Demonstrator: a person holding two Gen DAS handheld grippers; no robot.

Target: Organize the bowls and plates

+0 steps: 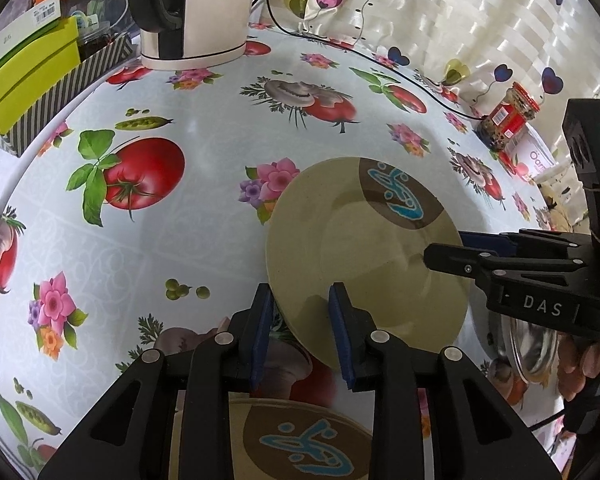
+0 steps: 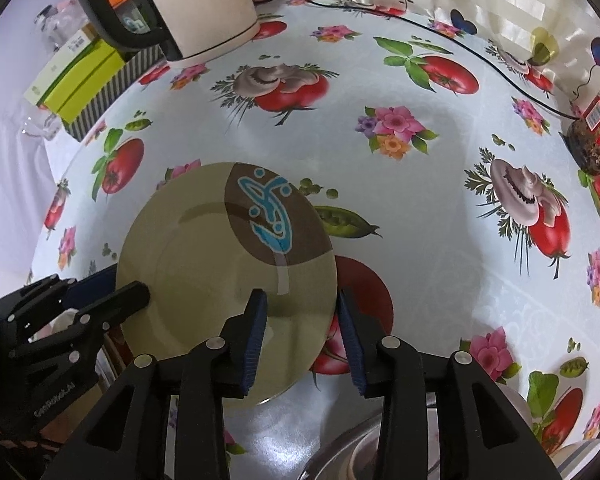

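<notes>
A beige plate [image 1: 364, 256] with a brown patch and blue motif is held above the table between both grippers; it also shows in the right wrist view [image 2: 204, 264]. My left gripper [image 1: 302, 332] has its jaws astride the plate's left rim, one finger over and one under. My right gripper [image 2: 302, 336] straddles the plate's right rim the same way; it appears in the left wrist view [image 1: 456, 248]. A second matching plate [image 1: 300, 440] lies below the left gripper. A steel bowl [image 2: 364, 456] sits under the right gripper.
A kettle [image 1: 196, 8] stands at the back, with green boxes in a striped box [image 1: 32, 80] to its left. A black cable [image 2: 500, 72] runs along the back. A red-labelled jar [image 1: 508, 120] stands at the right. The tablecloth [image 1: 204, 216] is printed with vegetables.
</notes>
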